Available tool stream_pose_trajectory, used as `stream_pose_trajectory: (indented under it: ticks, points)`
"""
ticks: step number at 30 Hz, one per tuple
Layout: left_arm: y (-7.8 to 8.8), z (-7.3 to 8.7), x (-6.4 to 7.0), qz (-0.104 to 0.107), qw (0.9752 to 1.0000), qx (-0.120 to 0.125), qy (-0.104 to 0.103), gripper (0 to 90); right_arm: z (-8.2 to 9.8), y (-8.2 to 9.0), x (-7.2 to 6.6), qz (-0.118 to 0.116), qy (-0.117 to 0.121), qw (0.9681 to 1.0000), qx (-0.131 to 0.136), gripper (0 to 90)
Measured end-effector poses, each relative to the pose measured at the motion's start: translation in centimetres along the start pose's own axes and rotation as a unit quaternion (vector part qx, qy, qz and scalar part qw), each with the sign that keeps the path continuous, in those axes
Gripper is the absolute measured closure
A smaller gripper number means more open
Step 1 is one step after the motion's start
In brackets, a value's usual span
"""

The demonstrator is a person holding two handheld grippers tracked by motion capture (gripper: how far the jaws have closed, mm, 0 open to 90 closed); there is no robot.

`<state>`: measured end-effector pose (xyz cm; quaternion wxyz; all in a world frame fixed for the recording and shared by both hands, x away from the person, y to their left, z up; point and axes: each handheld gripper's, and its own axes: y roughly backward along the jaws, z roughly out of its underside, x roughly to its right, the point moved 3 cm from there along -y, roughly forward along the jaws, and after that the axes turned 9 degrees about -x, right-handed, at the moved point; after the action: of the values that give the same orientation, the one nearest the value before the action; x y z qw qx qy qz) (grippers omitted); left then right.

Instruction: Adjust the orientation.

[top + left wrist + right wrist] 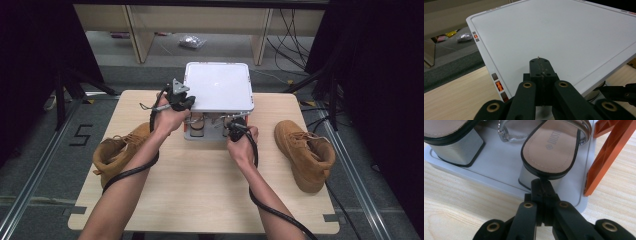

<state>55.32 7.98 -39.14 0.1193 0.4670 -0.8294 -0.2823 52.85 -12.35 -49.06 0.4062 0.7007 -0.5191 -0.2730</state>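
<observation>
Boot (119, 152), tan suede, lay on its side at the left edge of the tabletop (200, 195), partly behind the left forearm. Black "5" marked on the floor (82, 135) left of that. Left tongs (186, 103) hovered just over the near left corner of the white lid (218, 86), jaws pressed fully together with nothing between them; seen in the left gripper view with tips (540, 67) closed above the pale flat surface of the lid (554, 35). Small grey and orange squares printed along that lid's edge, no legible writing. Crinkled silver wrapper (464, 37) lay on the floor beyond.

Grey shoe tray (192, 135) sat under the lid at the far middle of the tabletop, holding a pair of block-heeled sandals. Left sandal (451, 140) with silver heel stood at the tray's left part in the right gripper view. Right sandal (554, 150) beside it, tan insole stamped with a brand beginning "DUSTO", remainder hidden by the strap. Right tongs (544, 186) shut tight, empty, tips right at the back of that sandal's heel; contact could not be told. Same tongs (235, 127) seen from above at the tray's near edge. Orange plastic strut (609, 157) rose at the tray's right side.

Second tan boot (305, 152) stood well apart at the right of the tabletop.
</observation>
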Motion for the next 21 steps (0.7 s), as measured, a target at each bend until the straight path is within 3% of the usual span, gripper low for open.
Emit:
stream_pose_trajectory:
  ticks: [5, 9, 11, 15, 17, 18, 21]
  points:
    - [0.0, 0.0, 0.1, 0.0, 1.0, 0.004, 0.003, 90.0, 0.0, 0.0, 0.1, 0.002, 0.01, 0.9999, 0.001, 89.8]
    - [0.0, 0.0, 0.0, 0.0, 1.0, 0.0, -0.001, 89.9, 0.1, 0.7, -0.1, -0.007, 0.011, 0.9999, 0.003, 83.9]
    - [-0.1, -0.1, 0.1, 0.002, 1.0, 0.004, 0.007, 89.9, 0.1, 0.9, 0.0, -0.006, 0.018, 0.9998, 0.007, 81.9]
    - [0.0, -0.1, 0.1, 0.001, 0.9999, 0.005, 0.009, 89.9, 0.5, 2.3, -0.3, -0.024, 0.025, 0.9994, 0.003, 71.5]
    - [0.0, -0.1, 0.0, 0.003, 0.9999, 0.005, 0.012, 89.8, 1.2, 2.8, -0.4, -0.041, 0.013, 0.9991, -0.006, 65.5]
    - [0.0, -0.1, 0.0, 0.001, 0.9999, 0.002, 0.013, 89.6, 1.5, 3.1, -0.3, -0.041, 0.017, 0.9989, -0.011, 63.2]
    - [0.3, -0.2, -0.1, 0.002, 0.9999, -0.01, 0.008, 85.1, 2.5, 3.7, -0.1, -0.052, 0.018, 0.9984, -0.014, 60.8]
